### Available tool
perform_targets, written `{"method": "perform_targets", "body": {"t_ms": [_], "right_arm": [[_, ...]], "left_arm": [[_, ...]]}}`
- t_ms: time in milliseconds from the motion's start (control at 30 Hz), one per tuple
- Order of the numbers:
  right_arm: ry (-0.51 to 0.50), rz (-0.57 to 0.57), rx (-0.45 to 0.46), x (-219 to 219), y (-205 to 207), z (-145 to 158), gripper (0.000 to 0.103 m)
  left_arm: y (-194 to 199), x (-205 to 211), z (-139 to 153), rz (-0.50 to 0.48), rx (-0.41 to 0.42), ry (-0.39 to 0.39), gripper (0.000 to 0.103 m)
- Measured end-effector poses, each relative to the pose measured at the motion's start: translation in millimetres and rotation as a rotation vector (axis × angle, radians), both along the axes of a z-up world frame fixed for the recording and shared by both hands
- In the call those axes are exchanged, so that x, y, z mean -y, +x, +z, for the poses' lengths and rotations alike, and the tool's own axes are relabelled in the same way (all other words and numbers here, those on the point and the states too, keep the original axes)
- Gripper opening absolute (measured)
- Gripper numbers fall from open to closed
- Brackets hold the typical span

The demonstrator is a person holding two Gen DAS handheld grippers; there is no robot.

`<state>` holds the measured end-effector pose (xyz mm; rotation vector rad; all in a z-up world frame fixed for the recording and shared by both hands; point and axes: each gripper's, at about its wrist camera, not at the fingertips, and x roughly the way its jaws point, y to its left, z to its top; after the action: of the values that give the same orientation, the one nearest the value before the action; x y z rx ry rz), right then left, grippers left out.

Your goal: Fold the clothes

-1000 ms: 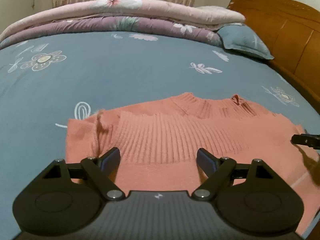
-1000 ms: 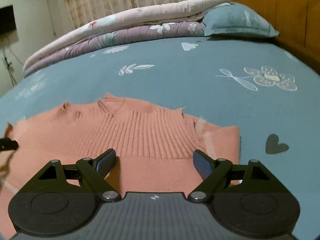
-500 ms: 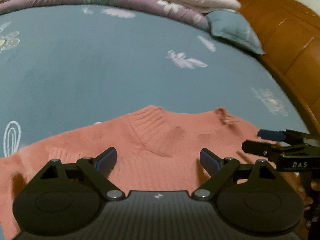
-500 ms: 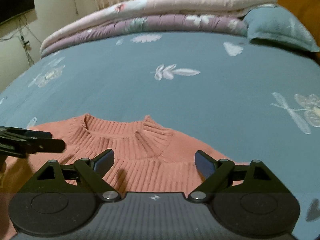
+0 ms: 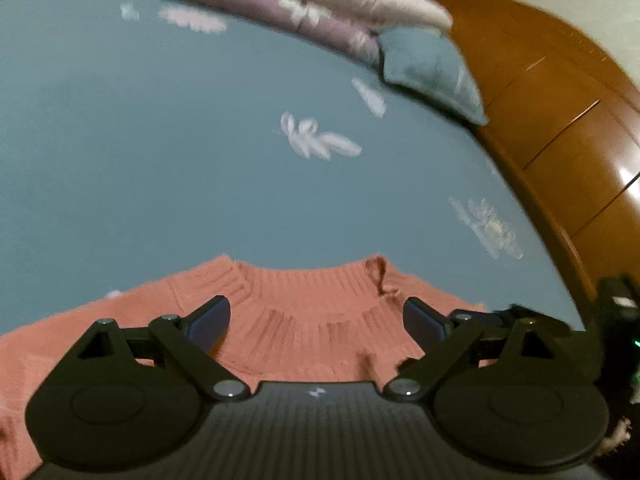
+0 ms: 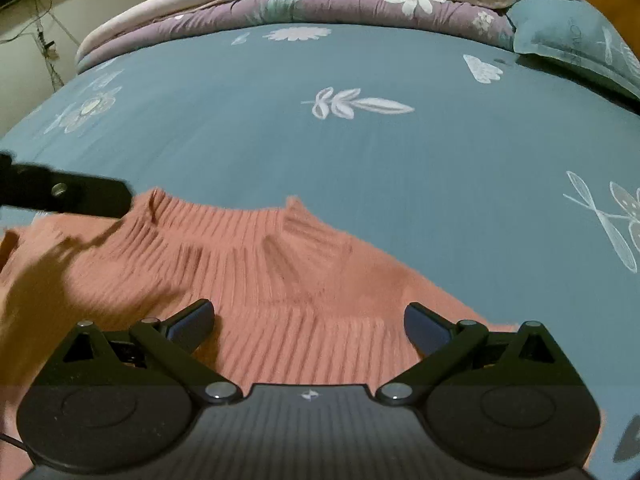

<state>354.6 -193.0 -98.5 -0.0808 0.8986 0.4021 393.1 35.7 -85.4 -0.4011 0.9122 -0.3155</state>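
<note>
Both our grippers spread wide, jaws opening, nothing pinched.
Our left gripper tilts downward, fingers far apart; our right gripper's linkage shows at its 3 o'clock edge. Our right gripper also pitches down, pads clear of contact; one left finger juts in at 9 o'clock.

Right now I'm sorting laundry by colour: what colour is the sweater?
Salmon pink, rib-knit sweater; clearest in the right wrist view.

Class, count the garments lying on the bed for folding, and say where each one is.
1. A salmon-pink knitted sweater lies spread on the blue floral bedsheet, collar toward the folded quilts. Others may be out of view.
</note>
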Motion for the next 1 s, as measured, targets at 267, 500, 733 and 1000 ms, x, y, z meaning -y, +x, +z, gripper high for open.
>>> {"method": "perform_targets", "body": {"t_ms": [267,500,733,1000], "right_arm": [[0.001,0.002,-0.003,4,-6,3,0.103],[-0.006,0.012,0.014,15,-19,27,0.103],[-0.013,0.014,-0.026,26,-35,27,0.103],[-0.042,-0.019,-0.065,23,-28,10,0.103]], "left_arm": [[38,12,-11,-0.002,0.012,0.072,0.093],[-14,4,42,-0.002,0.057,0.233,0.094],[-69,-14,32,0.056,-0.053,0.251,0.094],[-77,-28,16,0.122,-0.035,0.310,0.094]]}}
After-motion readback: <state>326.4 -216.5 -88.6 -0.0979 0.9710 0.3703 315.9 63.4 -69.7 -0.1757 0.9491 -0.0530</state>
